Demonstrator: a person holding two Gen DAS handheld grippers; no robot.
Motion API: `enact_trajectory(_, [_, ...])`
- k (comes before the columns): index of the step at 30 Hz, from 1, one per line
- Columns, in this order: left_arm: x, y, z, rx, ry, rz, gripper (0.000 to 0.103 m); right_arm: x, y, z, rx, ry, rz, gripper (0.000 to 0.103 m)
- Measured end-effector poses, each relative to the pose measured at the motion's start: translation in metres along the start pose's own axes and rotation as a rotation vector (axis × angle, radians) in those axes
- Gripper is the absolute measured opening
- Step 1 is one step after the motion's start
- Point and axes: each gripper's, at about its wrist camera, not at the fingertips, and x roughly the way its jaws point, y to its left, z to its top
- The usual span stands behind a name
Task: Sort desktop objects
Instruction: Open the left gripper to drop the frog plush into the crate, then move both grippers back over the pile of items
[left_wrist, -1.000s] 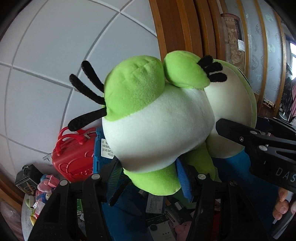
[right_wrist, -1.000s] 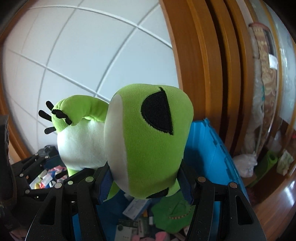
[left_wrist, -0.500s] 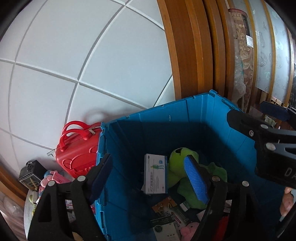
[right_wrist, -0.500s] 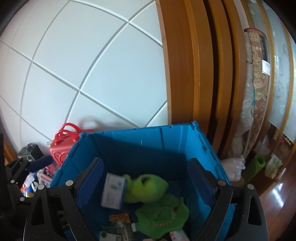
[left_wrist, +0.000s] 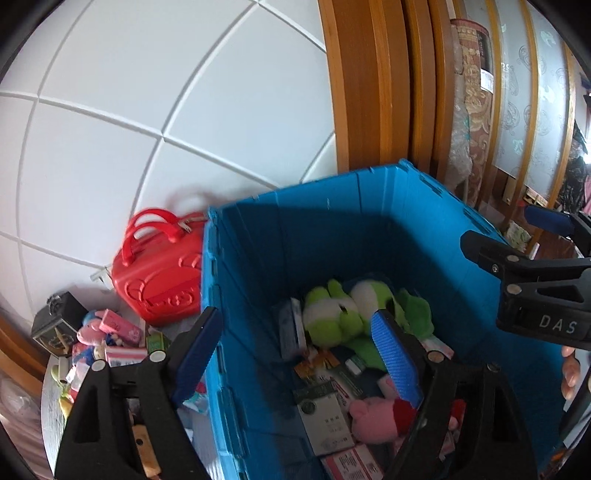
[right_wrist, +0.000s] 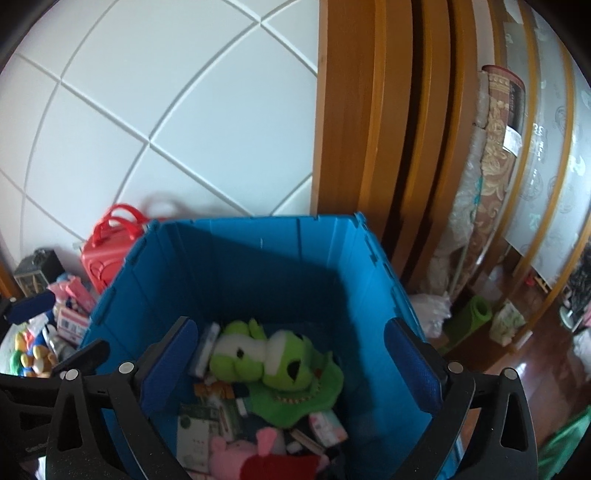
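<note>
The green frog plush (right_wrist: 266, 358) lies on its side inside the blue crate (right_wrist: 258, 266), resting on a green cloth (right_wrist: 295, 398) among small boxes (left_wrist: 325, 417) and a pink plush (right_wrist: 236, 454). The left gripper (left_wrist: 295, 343) hangs over the crate's left wall, jaws opening, nothing between them. The right gripper (right_wrist: 291, 369) hangs above the crate's interior, jaws opening wide, likewise gripping nothing; the frog sits well below, released. A red case (left_wrist: 159, 273) stands against the white wall, just beside the crate, with assorted toys (left_wrist: 107, 339) on the tabletop near it.
</note>
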Motion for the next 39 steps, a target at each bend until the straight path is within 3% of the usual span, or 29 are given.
enact_trajectory(3, [-0.008, -0.006, -0.011, 0.015, 0.034, -0.026, 0.083, -0.009, 0.0, -0.012, -0.037, 0.03, -0.022, 0.102])
enact_trajectory(9, [-0.039, -0.007, -0.037, 0.008, 0.018, -0.12, 0.083, -0.039, 0.005, -0.039, -0.075, 0.021, -0.029, 0.102])
enact_trajectory(15, [-0.078, 0.004, -0.07, 0.016, -0.076, -0.133, 0.083, -0.075, 0.02, -0.065, -0.085, -0.023, -0.031, 0.103])
enact_trajectory(21, [-0.112, 0.025, -0.108, 0.002, -0.184, -0.114, 0.092, -0.108, 0.053, -0.099, -0.087, -0.087, -0.118, 0.103])
enact_trajectory(27, [-0.138, 0.07, -0.151, -0.039, -0.221, -0.12, 0.093, -0.135, 0.097, -0.128, -0.067, -0.12, -0.168, 0.103])
enact_trajectory(39, [-0.192, 0.205, -0.256, -0.156, -0.291, 0.0, 0.093, -0.18, 0.229, -0.17, -0.073, -0.175, -0.033, 0.103])
